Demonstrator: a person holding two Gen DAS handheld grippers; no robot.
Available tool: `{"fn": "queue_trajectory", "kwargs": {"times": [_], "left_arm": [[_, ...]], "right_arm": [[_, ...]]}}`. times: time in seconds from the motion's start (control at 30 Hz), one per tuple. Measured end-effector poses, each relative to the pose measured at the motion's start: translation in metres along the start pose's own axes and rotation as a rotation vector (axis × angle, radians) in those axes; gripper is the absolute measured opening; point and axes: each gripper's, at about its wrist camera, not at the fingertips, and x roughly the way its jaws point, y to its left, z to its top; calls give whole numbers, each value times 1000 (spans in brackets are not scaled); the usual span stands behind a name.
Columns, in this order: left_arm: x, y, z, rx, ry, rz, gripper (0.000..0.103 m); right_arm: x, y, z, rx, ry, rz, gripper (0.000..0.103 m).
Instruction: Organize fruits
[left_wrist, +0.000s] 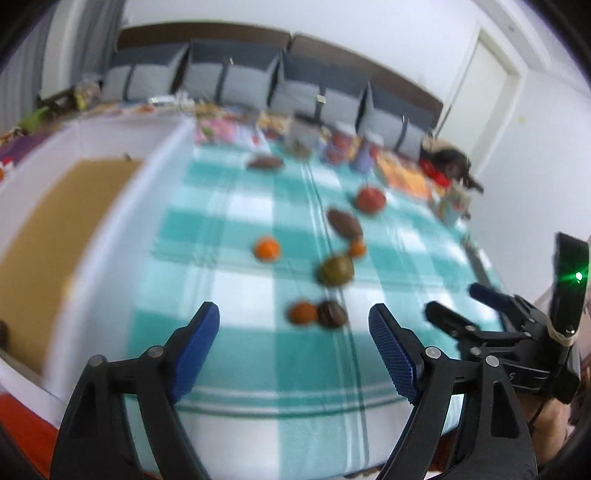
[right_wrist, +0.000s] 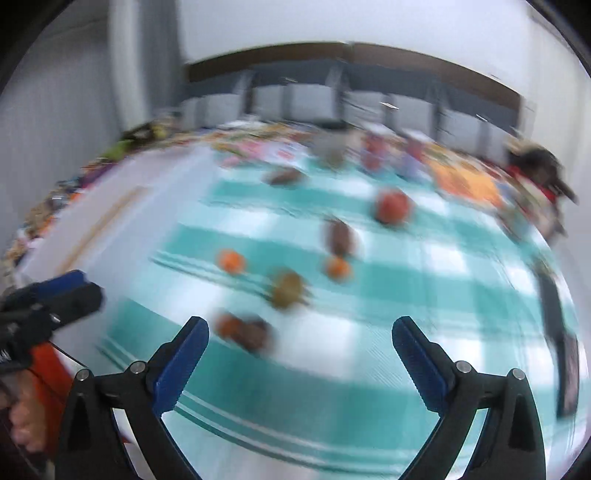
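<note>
Grippers both held above the near edge of the checked teal-and-white cloth, pointing forward along the table toward the sofa cushions at the far end. Left gripper: blue pads spread wide apart, nothing between them. Right gripper: pads likewise wide apart, empty. In the left wrist view the right gripper sits just to the right, level with the left one, a green light on the unit behind it. Both views blurred; fine detail uncertain.

Fruits loose on the cloth, ahead of both tools:
- small orange fruit touching a dark brown round fruit, nearest, just beyond the left fingertips
- green-brown round fruit behind that pair
- orange to its left, apart
- second small orange beside a dark brown oval fruit
- red round fruit farther back
- another brown oval near the far edge of the cloth

Beyond the cloth: row of jars and packets, indistinct. Tan board lies on the white surface to the left. Nothing stands between either gripper and the nearest pair.
</note>
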Motion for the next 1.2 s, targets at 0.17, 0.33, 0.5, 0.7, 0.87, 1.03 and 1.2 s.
{"fn": "queue_trajectory", "kwargs": {"times": [0.17, 0.33, 0.5, 0.7, 0.87, 1.03, 1.2], "left_arm": [[42, -9, -32, 90, 72, 60, 85], [64, -3, -38, 149, 87, 125, 85], [70, 9, -47, 147, 121, 159, 85], [80, 5, -55, 196, 138, 186, 94], [83, 2, -57, 210, 130, 197, 99], [82, 2, -57, 217, 123, 197, 100], [82, 2, -58, 220, 122, 199, 100]], "right_arm": [[19, -62, -67, 135, 57, -106, 99], [32, -88, -68, 184, 77, -144, 99], [46, -96, -79, 201, 103, -157, 99], [57, -88, -87, 175, 122, -161, 99], [63, -86, -92, 158, 131, -164, 101], [63, -84, -95, 148, 112, -163, 103], [63, -83, -96, 149, 99, -166, 103]]}}
